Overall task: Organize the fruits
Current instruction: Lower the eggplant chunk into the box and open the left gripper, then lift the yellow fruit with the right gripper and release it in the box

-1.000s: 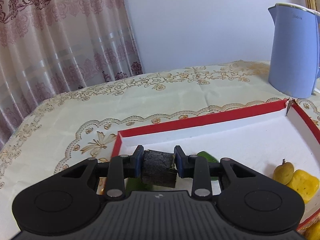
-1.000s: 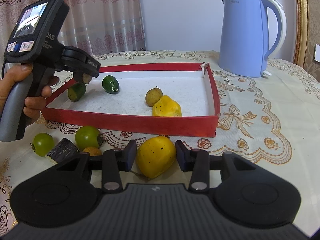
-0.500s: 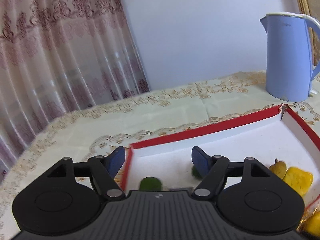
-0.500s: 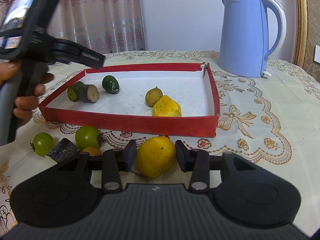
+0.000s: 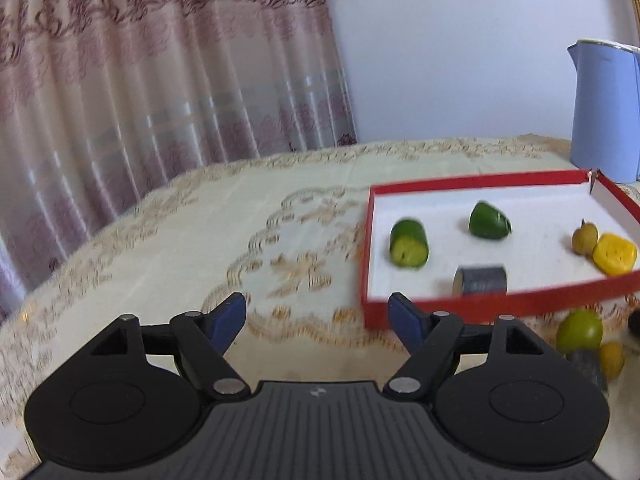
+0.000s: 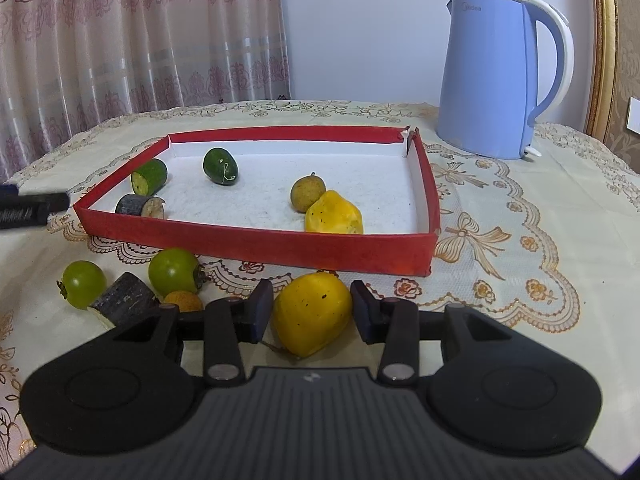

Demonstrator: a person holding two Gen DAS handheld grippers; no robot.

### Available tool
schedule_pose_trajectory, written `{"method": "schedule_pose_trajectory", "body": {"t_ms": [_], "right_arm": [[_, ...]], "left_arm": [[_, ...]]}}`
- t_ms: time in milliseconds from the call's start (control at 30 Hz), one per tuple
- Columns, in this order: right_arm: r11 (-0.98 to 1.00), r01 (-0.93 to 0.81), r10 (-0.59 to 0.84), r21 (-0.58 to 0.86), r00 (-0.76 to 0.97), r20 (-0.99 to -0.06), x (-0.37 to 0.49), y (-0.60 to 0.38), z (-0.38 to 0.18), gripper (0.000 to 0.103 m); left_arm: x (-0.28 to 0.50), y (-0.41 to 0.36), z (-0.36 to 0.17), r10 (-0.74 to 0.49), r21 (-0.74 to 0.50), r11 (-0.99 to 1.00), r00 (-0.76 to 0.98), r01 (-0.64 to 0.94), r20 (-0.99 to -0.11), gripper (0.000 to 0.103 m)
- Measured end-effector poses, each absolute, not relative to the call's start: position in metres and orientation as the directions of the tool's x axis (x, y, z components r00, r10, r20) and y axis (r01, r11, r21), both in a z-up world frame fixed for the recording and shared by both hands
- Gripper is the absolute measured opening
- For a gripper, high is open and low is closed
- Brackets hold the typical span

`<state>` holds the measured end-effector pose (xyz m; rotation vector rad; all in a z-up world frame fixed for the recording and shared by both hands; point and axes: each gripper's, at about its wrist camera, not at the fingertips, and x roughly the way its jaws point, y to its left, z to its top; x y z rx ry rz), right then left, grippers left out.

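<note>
Left gripper (image 5: pixel 318 316): jaws just opened wide, nothing between them; red tray (image 5: pixel 472 306) ahead to its right, dark cut piece (image 5: pixel 480 280) lying inside at the near wall.
Right gripper (image 6: pixel 312 312): narrowly parted, pads against yellow fruit (image 6: pixel 312 316); tray beyond.

Behind my table hangs a pink patterned curtain (image 6: pixel 132 40), drawn beside a plain pale wall (image 6: pixel 360 28). A cream tablecloth (image 6: pixel 520 216) with gold embroidered scrollwork and bows covers the table before me. At far right a light blue electric kettle (image 6: pixel 492 76) stands upright on the cloth, its handle toward a gilt frame edge (image 6: pixel 599 40).
</note>
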<state>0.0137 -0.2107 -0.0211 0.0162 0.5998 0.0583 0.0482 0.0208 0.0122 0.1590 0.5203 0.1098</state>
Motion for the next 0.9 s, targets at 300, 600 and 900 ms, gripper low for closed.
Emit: {"method": "schedule_pose_trajectory", "body": {"t_ms": [300,600,900], "right_arm": [[0.998,-0.04,0.054,0.038,0.836,-0.546,0.009,-0.213,-0.015,0.04],[0.998,-0.055,0.06,0.025,0.856,-0.514,-0.001,-0.211,-0.002,0.04],[0.997,-0.081,0.074,0.006,0.871,-0.486,0.018,-0.211,0.019,0.04]], "left_arm": [[0.051,0.034,-0.003,0.094,0.117,0.992,0.848,-0.039,-0.521,0.078],[0.053,0.033,-0.007,0.098,0.13,0.991,0.843,-0.034,-0.528,0.078],[0.053,0.032,-0.008,0.096,0.135,0.99,0.843,-0.029,-0.53,0.078]]}}
